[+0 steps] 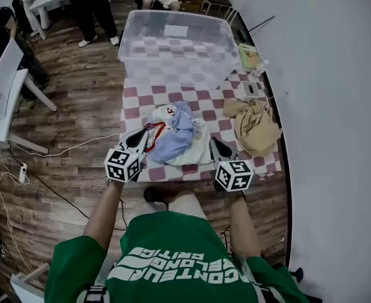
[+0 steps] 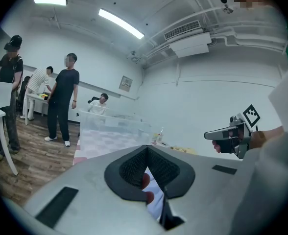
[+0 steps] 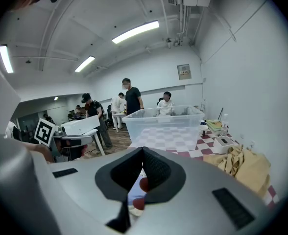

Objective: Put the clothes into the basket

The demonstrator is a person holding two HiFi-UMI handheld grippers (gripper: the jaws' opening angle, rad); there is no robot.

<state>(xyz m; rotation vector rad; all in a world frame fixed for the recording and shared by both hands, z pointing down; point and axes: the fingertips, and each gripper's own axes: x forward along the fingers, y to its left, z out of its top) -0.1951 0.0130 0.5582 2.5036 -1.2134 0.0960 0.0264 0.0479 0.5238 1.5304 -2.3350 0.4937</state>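
The left gripper (image 1: 139,139) and right gripper (image 1: 216,146) are held beside the clothes (image 1: 178,139) at the tabletop's (image 1: 206,108) near edge, fingers clenched, empty.

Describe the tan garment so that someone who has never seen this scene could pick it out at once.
Find the red-and-white checked table with the clear plastic bin at its far end. On the near right edge lies the tan garment, crumpled. Unlike the blue-and-white pile beside it, it is one plain sandy colour.
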